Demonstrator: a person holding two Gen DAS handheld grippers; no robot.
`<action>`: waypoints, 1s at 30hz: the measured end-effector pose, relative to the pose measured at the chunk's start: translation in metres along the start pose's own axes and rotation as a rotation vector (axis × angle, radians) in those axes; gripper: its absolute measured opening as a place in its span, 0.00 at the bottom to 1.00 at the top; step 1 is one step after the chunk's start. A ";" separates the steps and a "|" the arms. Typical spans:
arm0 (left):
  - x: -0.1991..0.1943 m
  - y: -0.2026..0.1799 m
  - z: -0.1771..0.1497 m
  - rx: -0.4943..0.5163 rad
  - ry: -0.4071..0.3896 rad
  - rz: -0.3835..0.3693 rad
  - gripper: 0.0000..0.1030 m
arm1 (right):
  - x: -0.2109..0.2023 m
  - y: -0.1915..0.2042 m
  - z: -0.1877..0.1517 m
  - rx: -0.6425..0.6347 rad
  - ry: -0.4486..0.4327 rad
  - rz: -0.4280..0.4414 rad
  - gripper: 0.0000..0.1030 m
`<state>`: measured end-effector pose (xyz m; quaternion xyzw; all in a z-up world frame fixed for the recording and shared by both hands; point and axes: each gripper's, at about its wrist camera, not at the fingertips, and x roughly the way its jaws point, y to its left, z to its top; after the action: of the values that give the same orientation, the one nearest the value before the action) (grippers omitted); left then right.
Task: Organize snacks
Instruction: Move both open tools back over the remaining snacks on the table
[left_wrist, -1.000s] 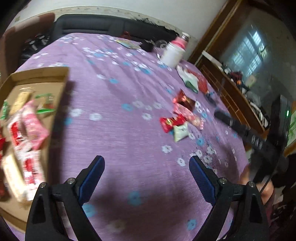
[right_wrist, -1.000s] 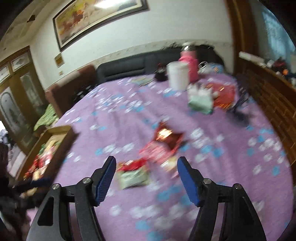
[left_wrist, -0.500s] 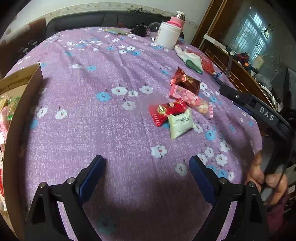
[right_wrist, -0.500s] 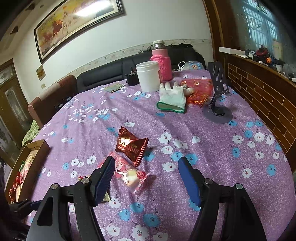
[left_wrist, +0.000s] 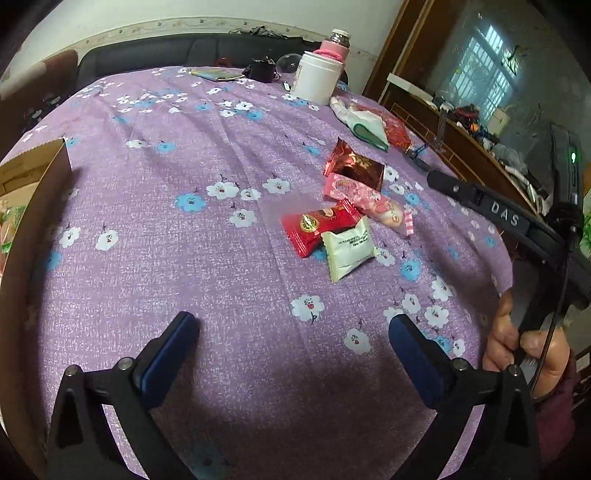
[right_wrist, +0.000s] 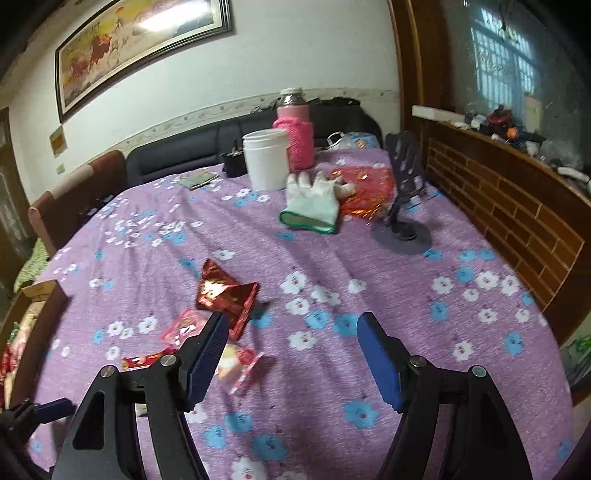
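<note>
Both grippers wide open, nothing held. Left gripper (left_wrist: 291, 328) hovers over bare purple tablecloth (left_wrist: 177, 258), snacks well ahead to its right. Right gripper (right_wrist: 291, 328) sits low over the pile: its left finger overlaps the pink packet (right_wrist: 236, 362) in view, contact unclear. Four loose snacks clustered mid-table: dark red foil packet (left_wrist: 354, 164) farthest, pink packet (left_wrist: 369, 201) just nearer, red packet (left_wrist: 317, 227) partly under the white packet (left_wrist: 349, 247). Cardboard box (left_wrist: 40, 177) with more snacks at the left table edge. Open cloth between cluster and box. Glove (right_wrist: 314, 206) and phone stand (right_wrist: 404, 206) on the far right
</note>
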<state>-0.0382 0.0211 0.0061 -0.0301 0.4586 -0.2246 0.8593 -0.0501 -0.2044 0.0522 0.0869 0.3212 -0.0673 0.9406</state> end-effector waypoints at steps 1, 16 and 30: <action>0.000 -0.001 0.000 0.005 0.002 0.006 1.00 | -0.001 0.000 0.000 -0.005 -0.010 -0.013 0.73; -0.020 0.026 -0.003 -0.161 -0.113 -0.016 1.00 | 0.005 -0.034 0.001 0.158 0.034 0.113 0.70; -0.033 0.044 -0.002 -0.253 -0.192 0.002 1.00 | 0.068 0.035 0.002 0.055 0.354 0.453 0.62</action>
<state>-0.0401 0.0747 0.0190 -0.1590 0.3990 -0.1601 0.8888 0.0106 -0.1757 0.0161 0.1925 0.4509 0.1521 0.8582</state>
